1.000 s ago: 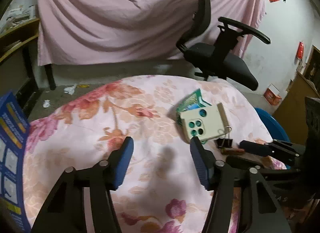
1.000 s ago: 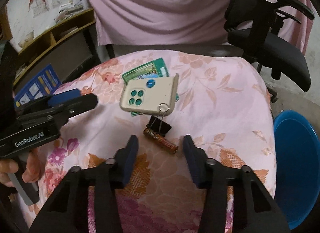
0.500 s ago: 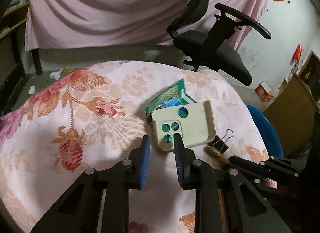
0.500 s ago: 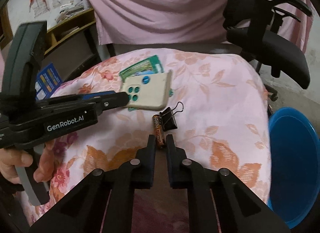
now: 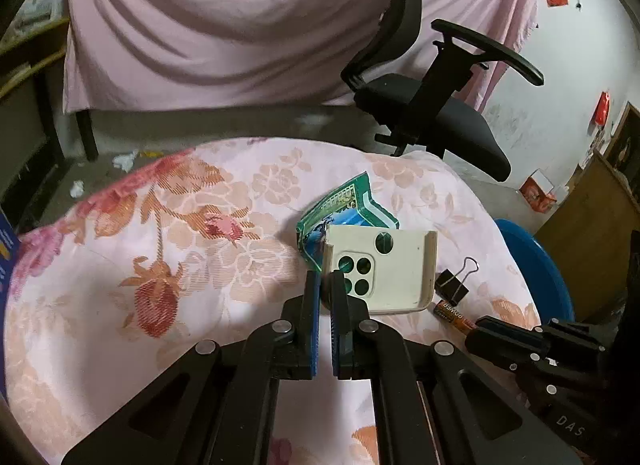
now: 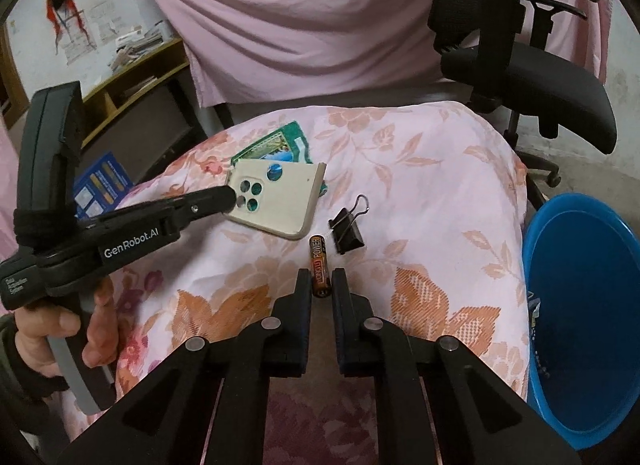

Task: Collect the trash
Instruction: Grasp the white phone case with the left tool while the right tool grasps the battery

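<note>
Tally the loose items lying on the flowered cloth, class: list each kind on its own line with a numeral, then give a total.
Phone case: 1
Green packet: 1
Binder clip: 1
Battery: 1
Total: 4

Phone case [image 6: 276, 201] on my cloth-covered table [image 6: 432, 193], lying over wrapper [image 6: 272, 145] behind it. Binder clip [image 6: 346, 229] right of case. Battery [image 6: 320, 265] before clip, just beside it, near end between my right gripper's [image 6: 321, 285] fingers. Bucket [image 6: 580, 305] off table's right edge. Chair [image 6: 532, 77] behind table.
</note>
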Available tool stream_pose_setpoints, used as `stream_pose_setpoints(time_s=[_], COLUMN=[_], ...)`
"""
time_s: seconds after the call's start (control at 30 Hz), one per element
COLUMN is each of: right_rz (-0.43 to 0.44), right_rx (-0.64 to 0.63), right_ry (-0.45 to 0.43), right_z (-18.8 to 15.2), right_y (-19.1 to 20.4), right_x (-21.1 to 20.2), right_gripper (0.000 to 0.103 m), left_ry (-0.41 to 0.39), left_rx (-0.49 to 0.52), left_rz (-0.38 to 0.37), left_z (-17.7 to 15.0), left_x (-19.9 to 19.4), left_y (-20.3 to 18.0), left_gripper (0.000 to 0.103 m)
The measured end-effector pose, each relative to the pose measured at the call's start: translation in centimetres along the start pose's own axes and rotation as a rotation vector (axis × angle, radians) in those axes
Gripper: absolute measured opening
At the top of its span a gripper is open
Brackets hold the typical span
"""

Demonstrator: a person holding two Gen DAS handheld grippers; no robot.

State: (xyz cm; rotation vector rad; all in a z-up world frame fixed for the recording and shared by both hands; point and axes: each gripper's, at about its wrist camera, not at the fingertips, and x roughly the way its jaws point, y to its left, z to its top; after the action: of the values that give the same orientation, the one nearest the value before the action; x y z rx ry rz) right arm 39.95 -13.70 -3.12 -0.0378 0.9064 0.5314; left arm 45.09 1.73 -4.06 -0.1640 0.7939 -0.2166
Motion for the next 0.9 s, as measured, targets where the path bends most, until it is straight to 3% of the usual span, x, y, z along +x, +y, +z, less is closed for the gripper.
stream_pose_setpoints(time_s=[0.47, 0.9], right_rz=[0.044, 0.046], right_rx=[0.002, 0.044], right_ry=[-0.07, -0.282], right_z=[-0.6, -0.5], right_y=[-0.1, -1.6], right_x=[-1.7, -5.9], right_gripper=[0.008, 0.008], left_ry=[-0.095, -0.228], left_rx=[0.058, 0.058], left_rz=[0.101, 0.134], left_z=[-1.3, -1.1], left_x=[-3.2, -6.9], left_y=[-1.5, -3.4], left_gripper=[0.003, 0.003])
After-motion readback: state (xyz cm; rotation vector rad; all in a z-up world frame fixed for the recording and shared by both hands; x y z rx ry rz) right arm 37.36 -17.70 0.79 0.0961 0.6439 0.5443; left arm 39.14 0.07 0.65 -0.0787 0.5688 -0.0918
